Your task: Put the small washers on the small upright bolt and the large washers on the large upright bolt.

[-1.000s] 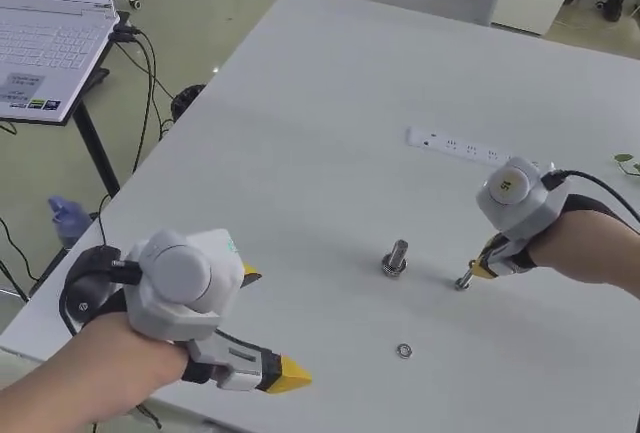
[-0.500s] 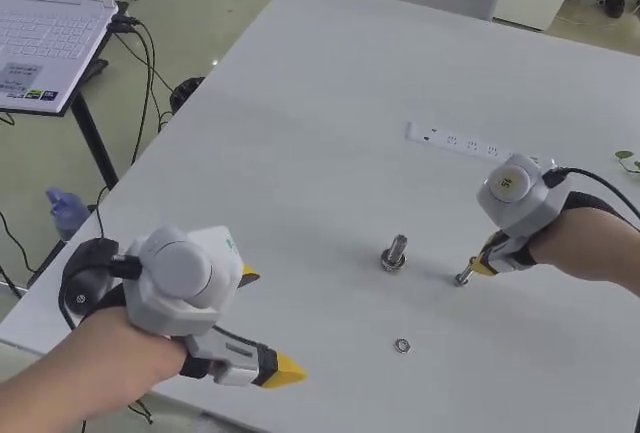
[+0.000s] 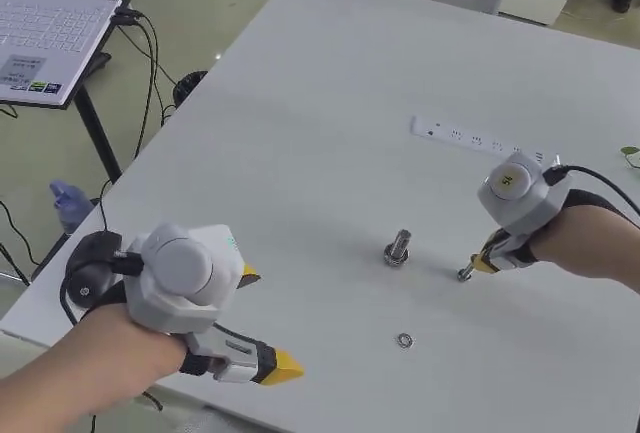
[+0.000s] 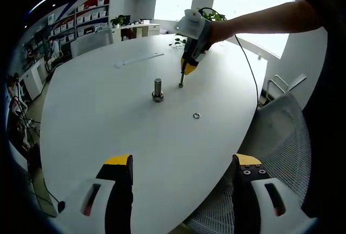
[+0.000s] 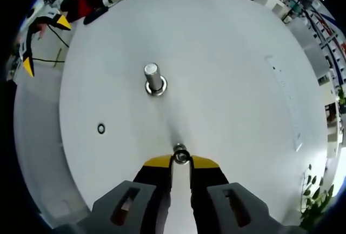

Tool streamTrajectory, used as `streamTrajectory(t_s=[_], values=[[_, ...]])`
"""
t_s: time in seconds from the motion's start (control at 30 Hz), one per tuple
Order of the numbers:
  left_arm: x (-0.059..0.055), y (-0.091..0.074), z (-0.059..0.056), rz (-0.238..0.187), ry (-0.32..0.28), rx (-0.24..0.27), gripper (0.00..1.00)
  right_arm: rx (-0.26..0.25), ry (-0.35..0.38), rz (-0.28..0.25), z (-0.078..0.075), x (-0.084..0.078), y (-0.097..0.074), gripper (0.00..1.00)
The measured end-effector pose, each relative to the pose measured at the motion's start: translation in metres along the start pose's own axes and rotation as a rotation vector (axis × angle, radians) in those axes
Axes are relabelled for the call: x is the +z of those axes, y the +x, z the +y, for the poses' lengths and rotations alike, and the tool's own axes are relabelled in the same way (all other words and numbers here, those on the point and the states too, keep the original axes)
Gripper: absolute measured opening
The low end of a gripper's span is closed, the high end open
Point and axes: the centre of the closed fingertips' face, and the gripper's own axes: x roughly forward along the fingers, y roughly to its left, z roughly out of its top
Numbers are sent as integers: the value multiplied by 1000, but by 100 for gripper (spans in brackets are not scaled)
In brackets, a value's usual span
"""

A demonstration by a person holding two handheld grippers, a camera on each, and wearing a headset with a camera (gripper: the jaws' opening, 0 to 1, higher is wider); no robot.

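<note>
White worktop [image 3: 330, 103] runs across the frame; laptop [image 3: 50, 23] sits off it at upper left. Left gripper [image 4: 181, 159], lower left in the head view, is released, its jaws spread wide over the near edge and holding nothing. Right gripper [image 5: 180, 162], at right, has its jaws drawn narrow with the tips at the top of the small bolt [image 5: 180, 152]; we cannot tell whether they pinch anything. Power strip [image 3: 470, 139] lies beyond. Large bolt [image 3: 398, 249] stands upright at centre, just left of the small bolt. One loose washer [image 3: 404, 340] lies flat below the large bolt.
</note>
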Motion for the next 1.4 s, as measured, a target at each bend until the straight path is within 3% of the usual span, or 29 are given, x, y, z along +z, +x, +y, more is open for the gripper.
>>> streamTrajectory(t_s=[1.0, 1.4], values=[[-15, 1, 4, 35, -30, 0, 72, 27, -36, 17, 2, -9, 36, 13], [-19, 5, 7, 48, -37, -5, 71, 41, -24, 12, 2, -9, 40, 13]])
